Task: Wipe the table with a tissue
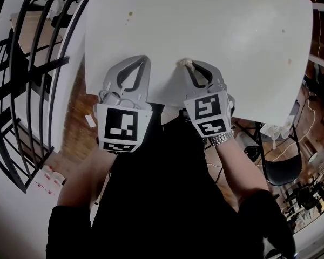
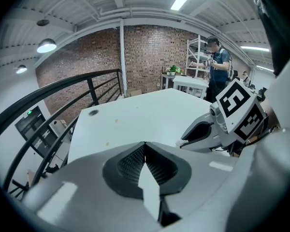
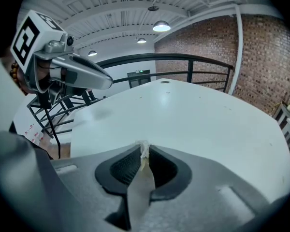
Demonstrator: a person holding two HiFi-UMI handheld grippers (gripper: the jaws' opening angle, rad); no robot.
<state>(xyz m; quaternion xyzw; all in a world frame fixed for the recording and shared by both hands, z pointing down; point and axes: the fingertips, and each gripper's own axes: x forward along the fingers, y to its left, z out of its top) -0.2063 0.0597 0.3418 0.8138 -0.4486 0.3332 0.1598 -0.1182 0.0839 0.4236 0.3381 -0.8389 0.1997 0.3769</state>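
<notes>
Head view: a white worktop (image 1: 205, 26) is seen, with the left tongs (image 1: 145, 59) and right tongs (image 1: 191, 65) at its near edge. Left gripper view: the jaws are pressed together, empty. Right gripper view: a tissue (image 3: 144, 150) is pinched at the jaw tips.

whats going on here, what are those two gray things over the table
A person holds a tool in each hand at the near edge of a white table. The right tool is shut on a small scrap of tissue. The left tool beside it is shut with nothing in it. A few brownish specks lie farther out on the table, away from the tissue, so the wiping does not look finished.
</notes>
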